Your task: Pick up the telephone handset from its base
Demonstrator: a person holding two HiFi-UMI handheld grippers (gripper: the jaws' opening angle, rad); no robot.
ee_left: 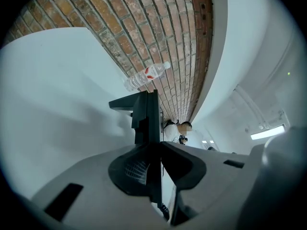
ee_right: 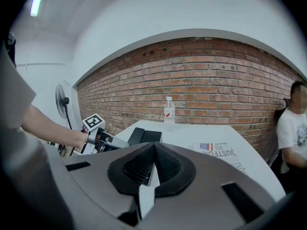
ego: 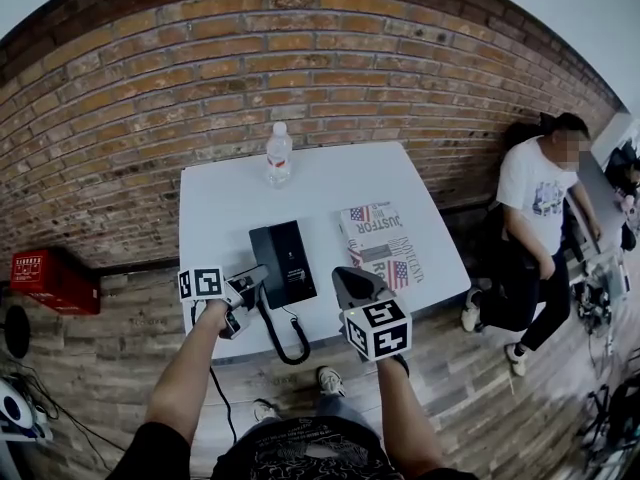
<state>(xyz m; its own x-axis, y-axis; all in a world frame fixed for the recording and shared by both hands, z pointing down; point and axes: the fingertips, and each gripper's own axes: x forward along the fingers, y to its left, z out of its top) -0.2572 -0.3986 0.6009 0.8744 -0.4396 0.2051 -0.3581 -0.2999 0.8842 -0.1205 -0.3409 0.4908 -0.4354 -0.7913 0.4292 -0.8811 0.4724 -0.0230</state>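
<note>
On the white bench [ego: 330, 183] the black telephone base [ego: 285, 258] sits near the front edge, with its handset [ee_left: 148, 126] along the left side, seemingly not yet lifted off. The left tool [ee_left: 156, 150] is clamped narrow on the handset, pads [ee_left: 134, 169] pressing both flanks. The right tool [ee_right: 153, 150] hangs nearby, pinched together and empty. The grasp looks made, so next comes a straight lift, minding the coiled cord [ego: 285, 343].

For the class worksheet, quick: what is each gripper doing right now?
Left gripper: closed on the telephone handset.
Right gripper: closed, holding nothing.
</note>
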